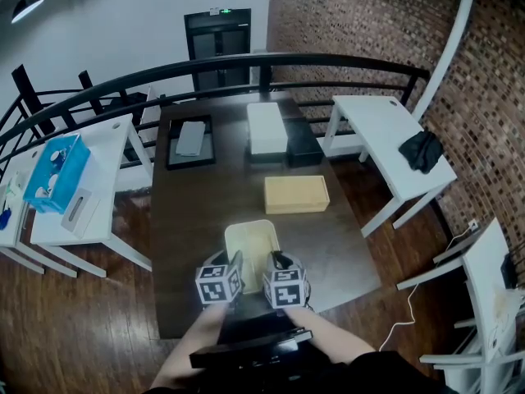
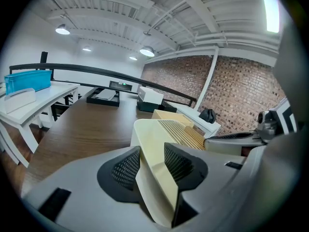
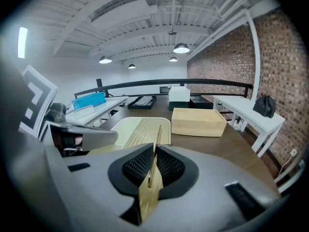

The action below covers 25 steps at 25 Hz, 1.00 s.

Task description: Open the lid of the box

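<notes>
You are holding the cream box with both grippers at its near end. It is lying on the dark worktop straight ahead of them, with its long axis running away from you along the line of the jaws. Your left gripper is clamped shut on the near left corner of the cream rim; your right gripper is pinching a thin tan edge standing upright between its pads. That edge looks like the near right side of the same box, though whether it belongs to the lid or the body is hard to tell. The ribbed top is stretching forward between the two grippers, which are working side by side, close together and equally near. The opening is therefore likely turning on one gripper pinning the body while the other is raising the near edge, with the far end acting as the pivot. A wooden box is sitting beyond the right gripper, apart from the cream one.
</notes>
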{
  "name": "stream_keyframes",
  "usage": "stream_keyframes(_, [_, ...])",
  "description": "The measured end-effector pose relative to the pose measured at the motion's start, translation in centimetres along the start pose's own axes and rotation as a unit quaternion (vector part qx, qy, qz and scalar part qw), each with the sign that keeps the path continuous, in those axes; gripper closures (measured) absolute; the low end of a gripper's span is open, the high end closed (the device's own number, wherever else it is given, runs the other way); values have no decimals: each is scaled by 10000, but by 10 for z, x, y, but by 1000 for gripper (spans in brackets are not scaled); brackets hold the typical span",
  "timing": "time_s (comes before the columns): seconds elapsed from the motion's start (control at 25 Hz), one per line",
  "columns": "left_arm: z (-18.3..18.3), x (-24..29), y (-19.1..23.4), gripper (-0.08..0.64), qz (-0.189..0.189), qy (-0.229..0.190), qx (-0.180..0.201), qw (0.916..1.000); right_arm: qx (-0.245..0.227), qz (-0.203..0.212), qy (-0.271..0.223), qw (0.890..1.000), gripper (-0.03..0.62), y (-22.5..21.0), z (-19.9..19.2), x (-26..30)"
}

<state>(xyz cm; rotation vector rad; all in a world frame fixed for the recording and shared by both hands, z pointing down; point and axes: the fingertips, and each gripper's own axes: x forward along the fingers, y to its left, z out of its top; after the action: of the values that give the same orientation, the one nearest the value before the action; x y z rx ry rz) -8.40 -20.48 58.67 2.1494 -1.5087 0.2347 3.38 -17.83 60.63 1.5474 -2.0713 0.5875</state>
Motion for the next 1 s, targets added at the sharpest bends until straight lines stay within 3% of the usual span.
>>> stream_keyframes(0.16, [1, 1, -2, 419, 12, -12, -24, 10000, 441, 252, -109, 9986, 575, -1, 10, -7])
stream_keyframes(0.36, [1, 0, 0, 417, 9, 3, -61, 10000, 373, 322, -685, 9964, 578, -1, 46, -27])
stream_keyframes(0.52, [0, 0, 1, 417, 13, -2, -113, 9999, 320, -130, -1007, 9943, 578, -48, 63, -32])
stream_keyframes(0.64, [0, -1, 1, 417, 13, -23, -167, 9999, 301, -644, -753, 9946, 578, -106, 40, -18])
stream_keyframes(0.76, [0, -2, 2, 417, 12, -41, -187, 9998, 150, -916, -266, 9953, 577, -153, -8, 4])
stream_keyframes(0.88, [0, -4, 3, 417, 42, -43, -239, 9997, 121, -1058, 220, 9941, 577, -179, -58, 22])
stream_keyframes(1.0, [0, -5, 2, 417, 82, -34, -244, 9997, 76, -1070, 407, 9934, 577, -186, -81, 31])
